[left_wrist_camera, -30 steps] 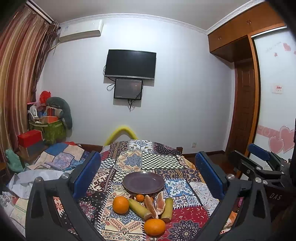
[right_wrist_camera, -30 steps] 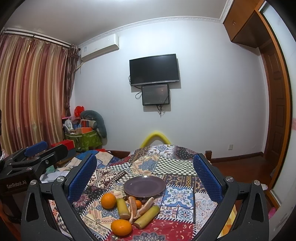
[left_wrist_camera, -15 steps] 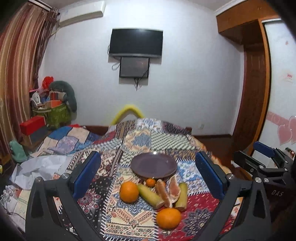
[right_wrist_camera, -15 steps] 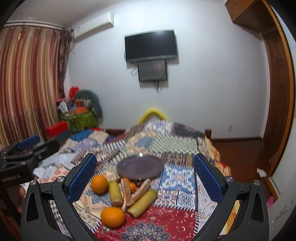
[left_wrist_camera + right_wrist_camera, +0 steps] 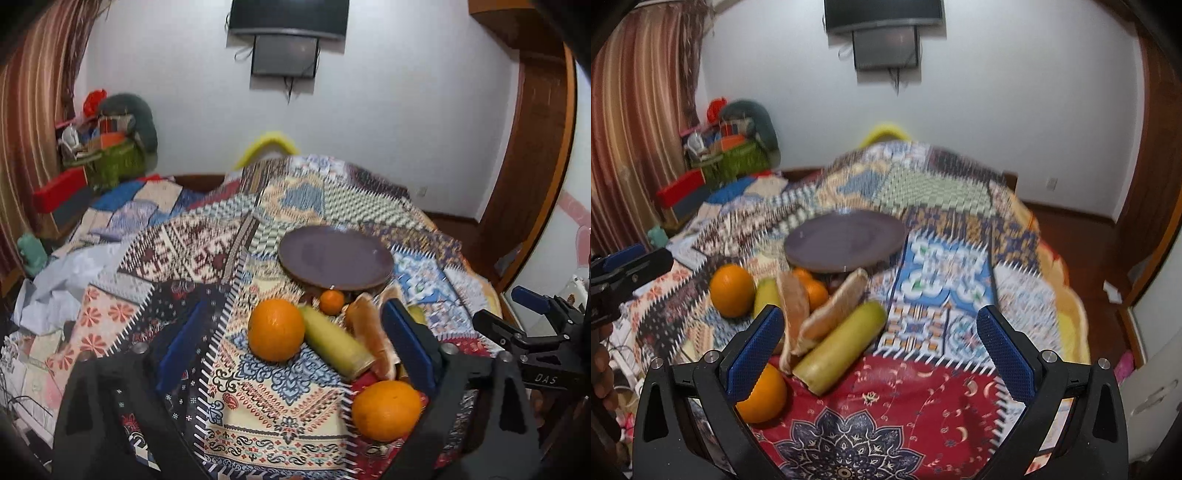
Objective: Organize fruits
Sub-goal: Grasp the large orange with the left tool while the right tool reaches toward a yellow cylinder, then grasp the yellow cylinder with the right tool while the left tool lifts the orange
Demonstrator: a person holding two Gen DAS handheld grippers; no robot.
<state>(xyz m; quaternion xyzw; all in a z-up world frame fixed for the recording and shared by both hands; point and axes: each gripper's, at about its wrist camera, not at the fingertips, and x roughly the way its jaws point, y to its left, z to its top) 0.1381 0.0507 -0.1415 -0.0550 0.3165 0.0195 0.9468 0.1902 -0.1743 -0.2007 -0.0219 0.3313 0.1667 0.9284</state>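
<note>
**Plate bare, all fruit waiting on the quilt**

Nothing has been organized so far, judging by how things lie: the dark plate [image 5: 334, 256] sits empty on the patchwork quilt [image 5: 207, 243] that covers the counter, and every piece of fruit is off it, gathered just in front of its near rim.

From left to right in the left wrist view, there is a large orange [image 5: 276, 329], a yellow-green cane piece [image 5: 334, 343] leaning past it, a small tangerine [image 5: 331, 302] close to the plate's edge, pale pomelo wedges [image 5: 373, 332], and a second orange [image 5: 386, 410] nearest the camera. The right wrist view shows another cane piece [image 5: 842, 345] lying beside the wedges.

The left gripper [image 5: 291, 350] hangs with its jaws spread wide, holding nothing. The large orange and the first cane piece appear between its blue pads, though whether it is down at their level I cannot tell.

The right gripper [image 5: 881, 352] is also spread wide and empty; its left pad appears in front of the near orange, and contact cannot be judged. The whole job of moving fruit onto the plate seems left to do.
</note>
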